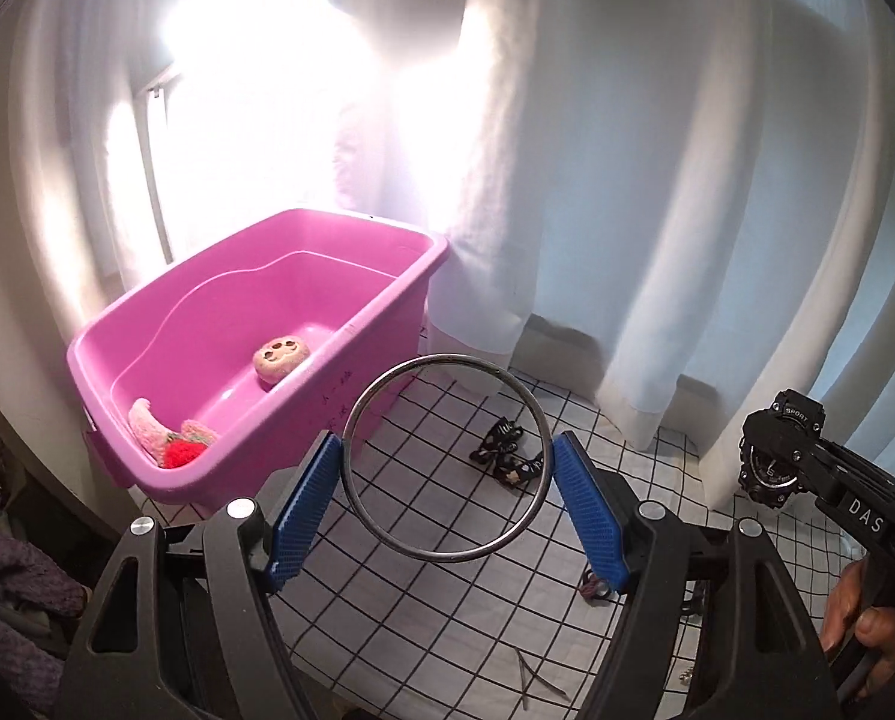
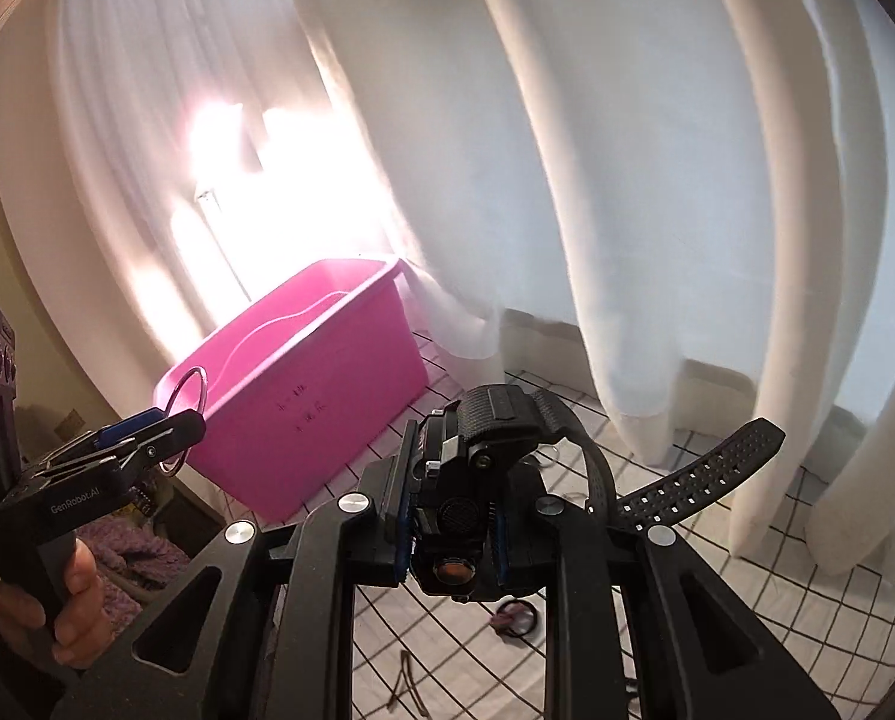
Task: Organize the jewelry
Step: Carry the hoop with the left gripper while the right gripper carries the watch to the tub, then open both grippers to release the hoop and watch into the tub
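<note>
My left gripper [image 1: 447, 468] jaws clamp a silver bangle [image 1: 447, 457] by its rim, held above the white grid-patterned cloth [image 1: 447, 630]. My right gripper [image 2: 454, 531] jaws grip a black sport watch [image 2: 477, 480]. A pink plastic tub [image 1: 255, 354] stands on the cloth against white curtains [image 1: 627, 180], backlit by a window. A black ribbon bow [image 1: 504, 456] lies on the cloth.

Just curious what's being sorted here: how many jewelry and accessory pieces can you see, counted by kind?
Metal bangle, in the left gripper: 1
Black watch, in the right gripper: 1
Black bow on the checked cloth: 1
Hair tie on the cloth: 1
Hairpin on the cloth: 1
Fuzzy hair pieces in the pink tub: 3
Total: 8
</note>
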